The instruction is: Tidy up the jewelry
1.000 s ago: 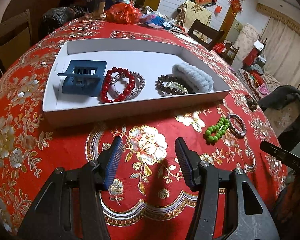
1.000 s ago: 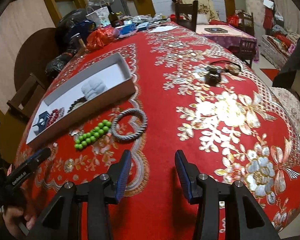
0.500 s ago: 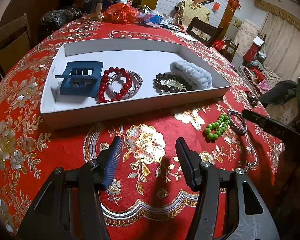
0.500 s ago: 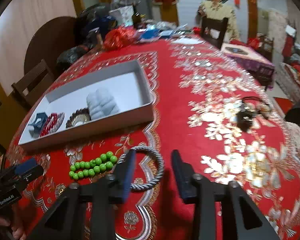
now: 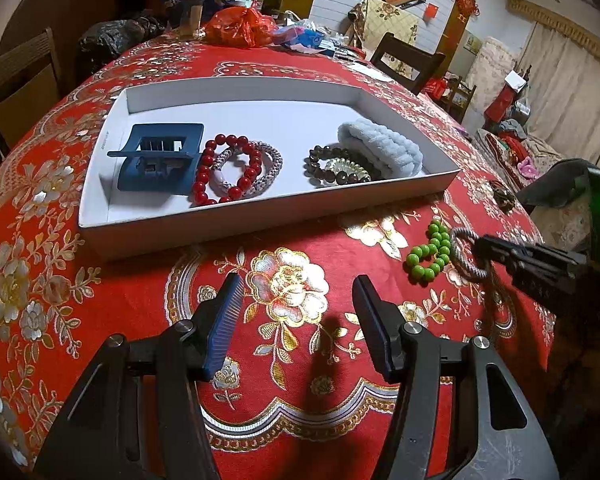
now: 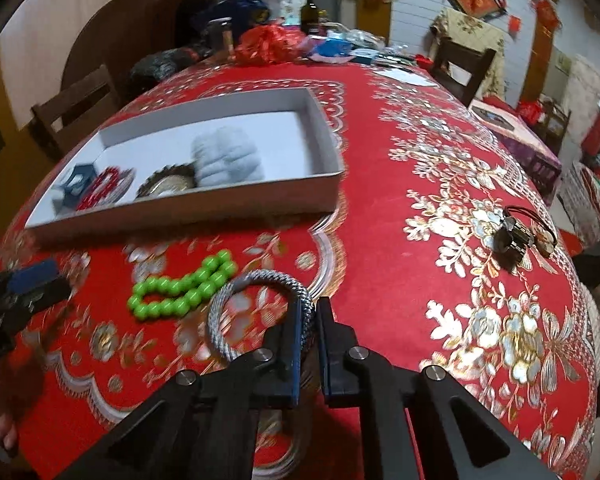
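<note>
A white tray (image 5: 260, 92) (image 6: 324, 196) on the red tablecloth holds a blue hair clip (image 5: 156, 160), a red bead bracelet (image 5: 228, 172), a dark bead bracelet (image 5: 332, 164) and a pale blue scrunchie (image 5: 380, 144). My right gripper (image 6: 310, 314) (image 5: 484, 248) is shut on a grey braided bracelet (image 6: 260, 280) (image 5: 462, 256) in front of the tray. A green bead bracelet (image 6: 180, 288) (image 5: 430, 252) lies just left of it on the cloth. My left gripper (image 5: 298, 304) is open and empty above the cloth, in front of the tray.
A dark watch and hair ties (image 6: 516, 236) lie on the cloth to the right. Red bag (image 5: 240, 28), bottles and clutter stand at the table's far end. Wooden chairs (image 5: 16, 76) stand around the table.
My right gripper moved forward and left to the grey braided bracelet and shut on its right side. My left gripper barely moved.
</note>
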The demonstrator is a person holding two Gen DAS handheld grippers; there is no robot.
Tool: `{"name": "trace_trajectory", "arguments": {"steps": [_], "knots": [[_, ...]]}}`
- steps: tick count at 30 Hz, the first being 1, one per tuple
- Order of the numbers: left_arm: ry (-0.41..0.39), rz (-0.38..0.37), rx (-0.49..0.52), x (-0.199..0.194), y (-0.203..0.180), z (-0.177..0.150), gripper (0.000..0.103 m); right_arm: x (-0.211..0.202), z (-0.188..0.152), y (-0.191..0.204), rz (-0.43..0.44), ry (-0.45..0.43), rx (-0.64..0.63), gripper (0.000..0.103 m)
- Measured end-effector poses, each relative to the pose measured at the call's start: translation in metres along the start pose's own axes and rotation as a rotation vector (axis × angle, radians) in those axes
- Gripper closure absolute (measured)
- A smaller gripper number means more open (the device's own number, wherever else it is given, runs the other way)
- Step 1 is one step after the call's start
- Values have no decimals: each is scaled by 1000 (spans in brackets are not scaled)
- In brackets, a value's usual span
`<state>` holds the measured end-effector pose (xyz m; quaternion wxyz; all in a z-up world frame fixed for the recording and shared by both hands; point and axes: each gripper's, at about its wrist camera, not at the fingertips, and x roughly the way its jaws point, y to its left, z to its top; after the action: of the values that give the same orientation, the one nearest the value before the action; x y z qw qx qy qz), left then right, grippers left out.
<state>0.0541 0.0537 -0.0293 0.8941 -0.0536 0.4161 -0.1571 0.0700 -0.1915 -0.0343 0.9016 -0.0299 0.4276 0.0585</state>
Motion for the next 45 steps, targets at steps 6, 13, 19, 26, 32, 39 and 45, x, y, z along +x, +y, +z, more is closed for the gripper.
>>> {"name": "trace_trajectory", "arguments": {"steps": [6,13,19,26,32,39,45], "knots": [[-2,-77,77,-1,-16,0,47,-16,-19,10,-5,22,46,96],[28,-159,159,19,-60,22,47,-19,-25,3,-63,37,85,96],[86,-69,174,41,-68,30,47,-19,-24,4,-63,32,80,96],[91,2,300,43,-80,20,46,-19,-24,5,-64,31,77,96],[101,-40,359,30,-82,6,94,-19,-25,4,-47,31,84,96],[80,-136,247,5,-51,-11,95,-20,-26,15,-10,24,60,96],[70,-131,189,4,-45,-9,95,-20,-26,15,-11,24,59,96]]}}
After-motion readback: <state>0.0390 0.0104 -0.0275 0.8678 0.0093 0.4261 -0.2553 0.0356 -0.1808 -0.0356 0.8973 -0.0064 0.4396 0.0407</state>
